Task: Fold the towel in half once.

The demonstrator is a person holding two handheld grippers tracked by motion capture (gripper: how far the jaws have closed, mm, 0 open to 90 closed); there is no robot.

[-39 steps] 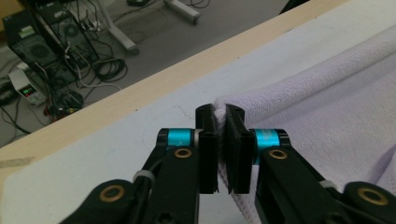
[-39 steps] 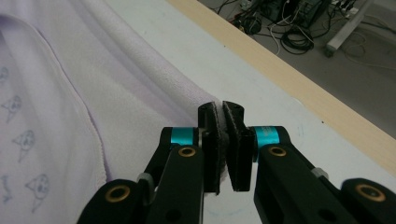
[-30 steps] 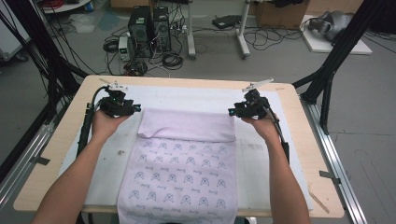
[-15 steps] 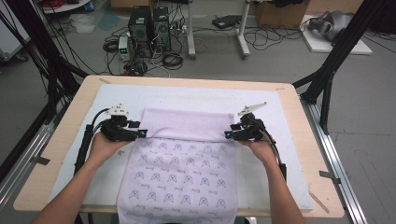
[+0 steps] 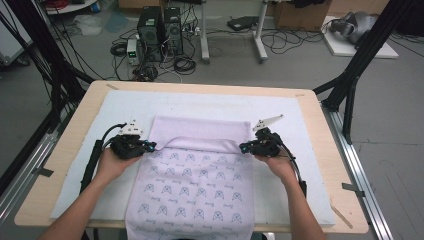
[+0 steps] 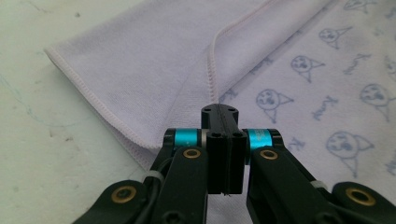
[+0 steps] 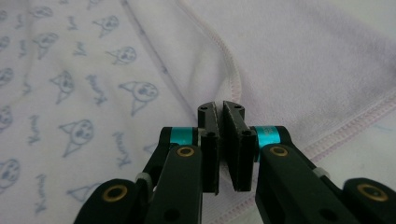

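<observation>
On the counter, over a white mat, lies the lilac towel, its far part folded toward the person. Compared with a second ago, both hands came nearer. The left claw and right claw have just closed, each pinching the folded hem.

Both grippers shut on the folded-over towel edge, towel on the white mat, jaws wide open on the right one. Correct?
Not quite. The right gripper is not wide open: the right gripper view shows its fingers closed on the hemmed edge of the towel. The rest holds: the left gripper is shut on that edge too, and the towel lies on the white mat.
</observation>
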